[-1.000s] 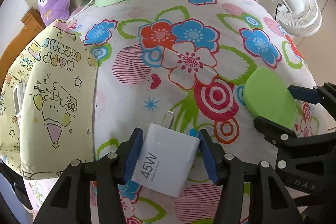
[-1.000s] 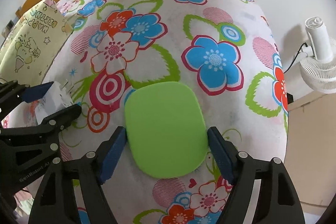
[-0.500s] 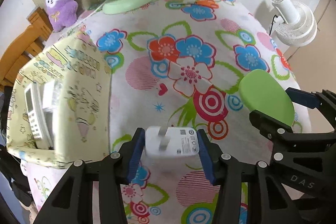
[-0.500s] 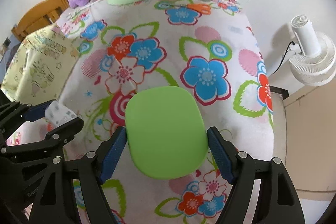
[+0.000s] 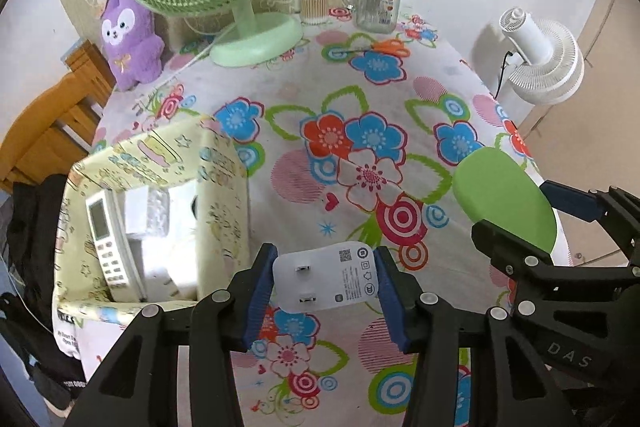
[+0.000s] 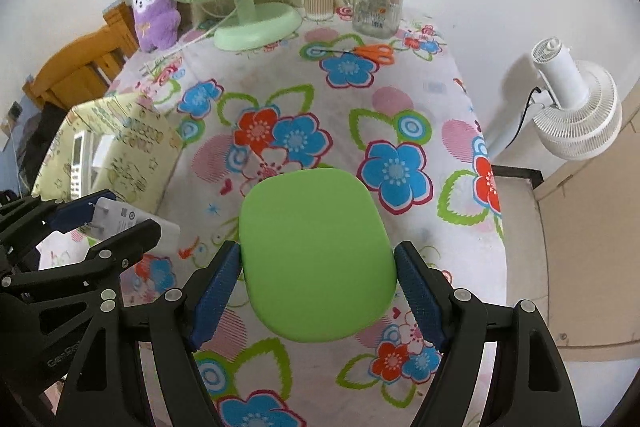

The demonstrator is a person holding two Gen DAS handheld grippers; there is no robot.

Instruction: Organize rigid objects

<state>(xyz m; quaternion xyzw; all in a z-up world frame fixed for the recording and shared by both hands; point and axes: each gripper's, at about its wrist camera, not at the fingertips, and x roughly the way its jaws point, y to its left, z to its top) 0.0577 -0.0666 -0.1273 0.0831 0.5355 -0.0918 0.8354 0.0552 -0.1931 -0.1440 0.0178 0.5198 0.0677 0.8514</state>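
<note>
The fine print on the white plastic charger [image 5: 326, 277] is unreadable, and the yellow cartoon-printed box [image 5: 224, 187] wall hides its contents beside the white remote control [image 5: 106, 239].

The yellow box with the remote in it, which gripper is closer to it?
Left. The left gripper, holding the charger, is right beside the box. The right gripper, holding the green pad, is farther off on the other side.
</note>
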